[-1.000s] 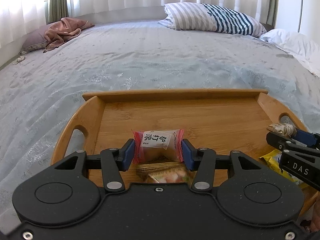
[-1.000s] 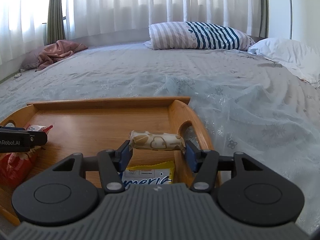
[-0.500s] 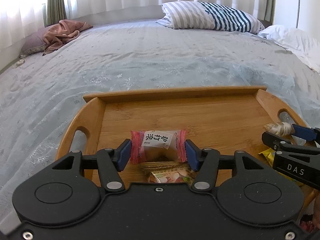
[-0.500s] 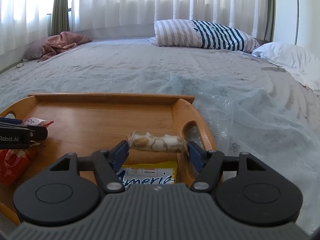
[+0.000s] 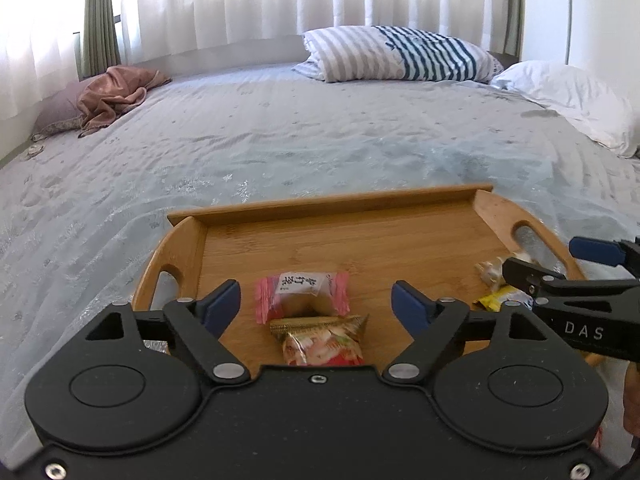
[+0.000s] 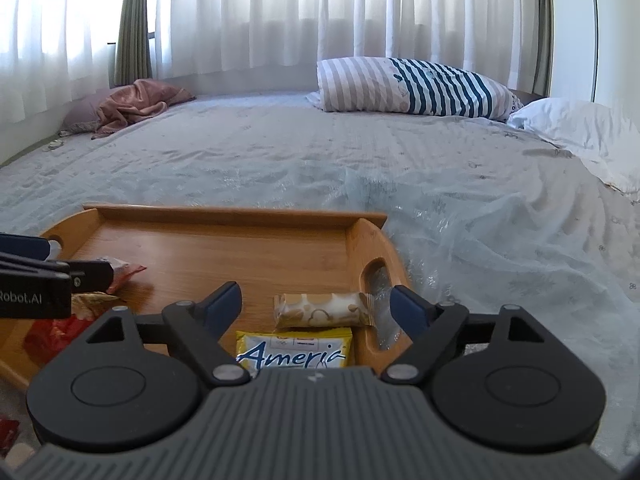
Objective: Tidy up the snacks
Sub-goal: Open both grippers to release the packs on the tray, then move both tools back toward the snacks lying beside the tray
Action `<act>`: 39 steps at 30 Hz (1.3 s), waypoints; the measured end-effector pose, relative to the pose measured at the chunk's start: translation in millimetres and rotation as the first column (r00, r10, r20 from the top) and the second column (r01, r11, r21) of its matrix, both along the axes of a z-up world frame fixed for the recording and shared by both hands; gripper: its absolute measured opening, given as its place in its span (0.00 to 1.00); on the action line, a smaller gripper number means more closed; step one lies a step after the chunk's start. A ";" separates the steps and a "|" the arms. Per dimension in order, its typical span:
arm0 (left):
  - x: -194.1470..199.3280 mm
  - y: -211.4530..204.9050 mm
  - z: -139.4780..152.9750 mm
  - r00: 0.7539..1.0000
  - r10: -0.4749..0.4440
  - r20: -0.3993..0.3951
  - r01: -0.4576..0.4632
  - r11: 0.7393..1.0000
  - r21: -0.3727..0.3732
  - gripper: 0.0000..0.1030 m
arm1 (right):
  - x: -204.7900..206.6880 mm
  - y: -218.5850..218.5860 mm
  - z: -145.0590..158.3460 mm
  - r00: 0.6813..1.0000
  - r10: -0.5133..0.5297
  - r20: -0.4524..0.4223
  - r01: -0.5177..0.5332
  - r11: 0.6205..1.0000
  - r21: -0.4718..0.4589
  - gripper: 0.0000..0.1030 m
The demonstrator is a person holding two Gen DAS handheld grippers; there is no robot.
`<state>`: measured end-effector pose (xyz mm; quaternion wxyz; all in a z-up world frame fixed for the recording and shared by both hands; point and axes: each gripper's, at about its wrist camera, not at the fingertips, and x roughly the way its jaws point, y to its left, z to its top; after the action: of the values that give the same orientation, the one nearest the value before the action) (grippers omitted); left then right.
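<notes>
A wooden tray (image 5: 360, 204) lies on the bed; it also shows in the right wrist view (image 6: 224, 216). My left gripper (image 5: 316, 300) is open around a pink snack packet (image 5: 302, 294) lying on the tray, with a red-and-gold packet (image 5: 320, 338) just in front of it. My right gripper (image 6: 318, 306) is open around a beige patterned snack bar (image 6: 322, 310) lying near the tray's right handle, behind a yellow packet (image 6: 296, 352). The right gripper shows at the right of the left wrist view (image 5: 560, 264).
The tray sits on a grey-blue bedspread (image 5: 280, 148). A striped pillow (image 5: 400, 54) and a white pillow (image 5: 568, 96) lie at the back right. A pink cloth (image 5: 116, 96) lies at the back left. Curtains hang behind.
Both grippers have opened and let go of their snacks: the pink packet and the beige bar now lie on the tray. Both grippers have pulled back slightly.
</notes>
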<state>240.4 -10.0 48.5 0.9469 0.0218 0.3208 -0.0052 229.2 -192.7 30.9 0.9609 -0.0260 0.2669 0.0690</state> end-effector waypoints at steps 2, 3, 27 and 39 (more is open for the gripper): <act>-7.4 -0.1 0.7 1.000 -0.013 -0.005 0.013 1.000 -0.004 0.83 | -5.4 0.3 1.4 1.000 0.001 0.001 -0.001 1.000 -0.006 0.89; -10.9 -0.1 1.1 1.000 -0.018 -0.005 0.018 1.000 -0.007 0.83 | -8.8 0.7 1.6 1.000 0.002 0.001 -0.002 1.000 -0.007 0.89; -115.4 3.2 -12.4 0.998 -0.052 0.031 0.053 0.998 -0.037 0.91 | -86.2 -7.9 -3.0 0.998 0.049 0.026 -0.050 0.999 0.021 0.99; -163.7 0.4 -13.5 0.996 -0.051 0.080 0.052 0.999 -0.016 0.94 | -135.7 -9.5 -15.1 0.997 0.043 0.071 -0.046 0.998 0.034 1.00</act>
<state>76.7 -9.7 35.0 0.9586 0.0218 0.2821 -0.0315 93.5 -202.3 15.8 0.9682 -0.0171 0.2312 0.0943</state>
